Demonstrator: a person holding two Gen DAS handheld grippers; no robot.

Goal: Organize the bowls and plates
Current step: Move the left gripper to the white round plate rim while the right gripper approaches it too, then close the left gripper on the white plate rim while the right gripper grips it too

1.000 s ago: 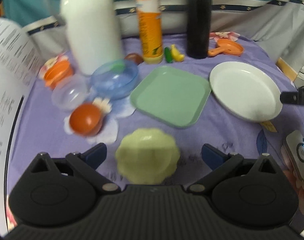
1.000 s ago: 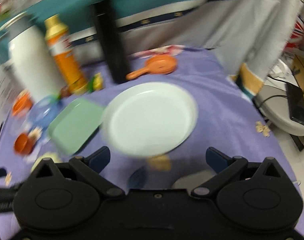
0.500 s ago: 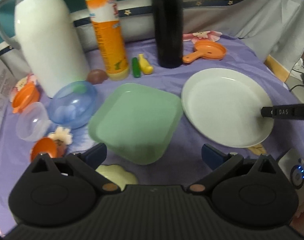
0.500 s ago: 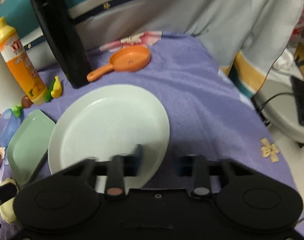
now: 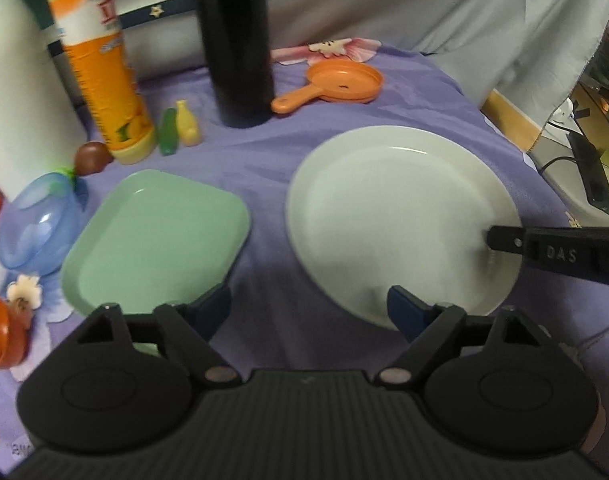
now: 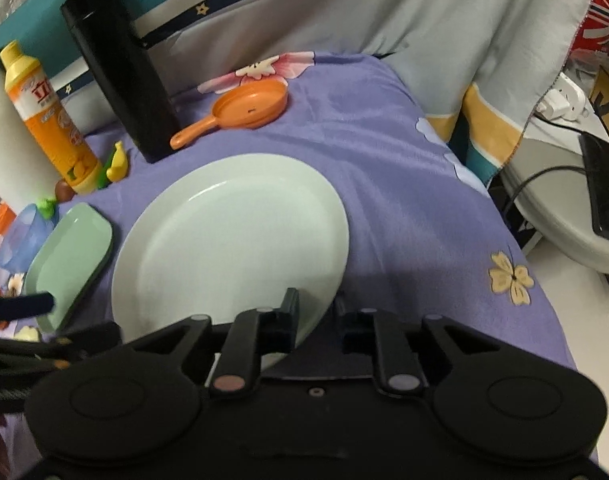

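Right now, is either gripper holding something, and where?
The right gripper pinches the white plate by its near rim. The left gripper is open between the plates, holding nothing.

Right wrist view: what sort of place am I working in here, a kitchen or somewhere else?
Probably a room in a home, not a proper kitchen. The dishes sit on a purple floral cloth like a bedsheet, draped fabric hangs behind, and a power strip with cables lies at the right.
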